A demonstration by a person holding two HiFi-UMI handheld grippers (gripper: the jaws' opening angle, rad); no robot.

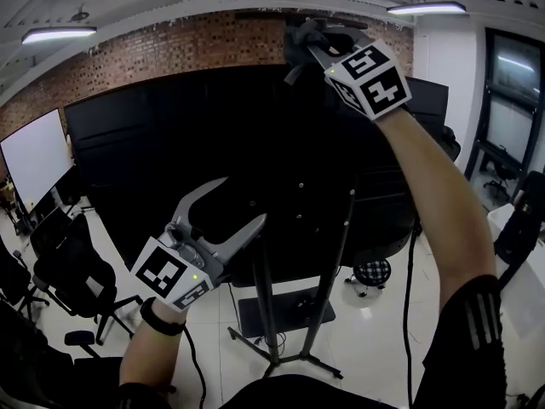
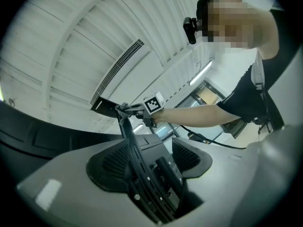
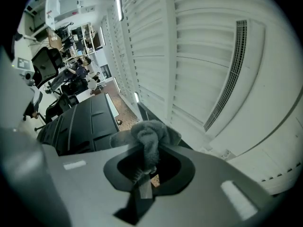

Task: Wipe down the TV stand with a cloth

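Observation:
I face the back of a large black TV on its metal TV stand. My right gripper is raised to the TV's top edge and is shut on a grey cloth. In the right gripper view the cloth bunches out of the jaws, with the ceiling behind it. My left gripper hangs lower, at the TV's back beside the stand's post, with its jaws open. The left gripper view looks up the stand's black perforated column towards the right gripper.
Black office chairs stand at the left below a whiteboard. A round stool and a hanging cable are right of the stand. The stand's legs and base plate spread over the white floor.

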